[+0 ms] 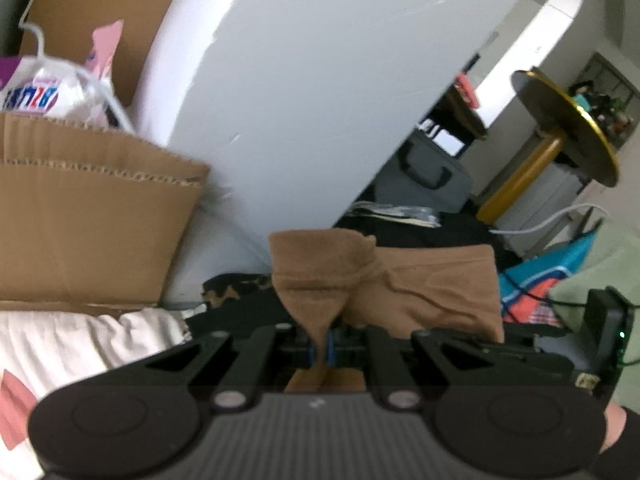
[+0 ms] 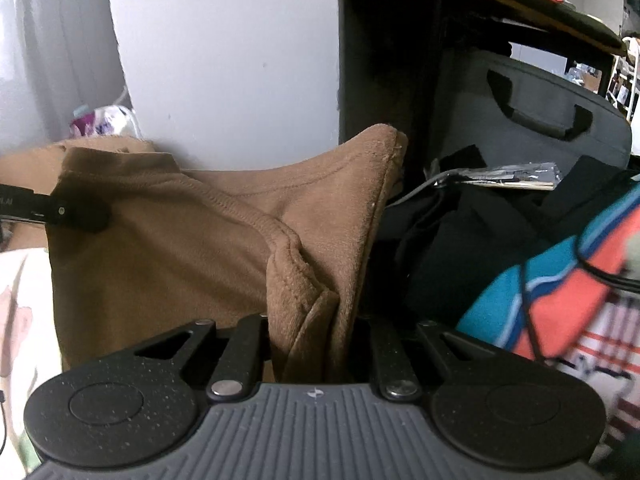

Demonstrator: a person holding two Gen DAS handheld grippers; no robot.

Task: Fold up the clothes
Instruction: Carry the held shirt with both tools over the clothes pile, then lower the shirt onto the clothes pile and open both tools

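Garment (image 2: 168,256), brown and thick-seamed, hangs stretched between my two grippers, lifted above a bed strewn with other cloth. A big white slab (image 1: 304,80) stands behind it, with a cardboard box (image 1: 88,216) to its left and a grey case (image 2: 532,108) to its right. A bright blue-and-orange cloth (image 2: 560,280) and dark clothes (image 2: 460,248) lie nearby on the bed.

My right gripper (image 2: 316,332) is clenched on a bunched, hemmed corner of the garment. My left gripper (image 1: 322,350) is clenched too, pinching a narrow tuck of the same fabric between its blue pads; from the right wrist view I see it gripping the garment's far edge.

I judge I am mid-fold, holding the piece up by two points; whether I am spreading it out or bringing the edges together I cannot tell. Either way, the next move calls for keeping both grips firm and the span taut so nothing sags or slips.

A plastic bag (image 1: 60,96) above the box carries blue print, too blurred to read.
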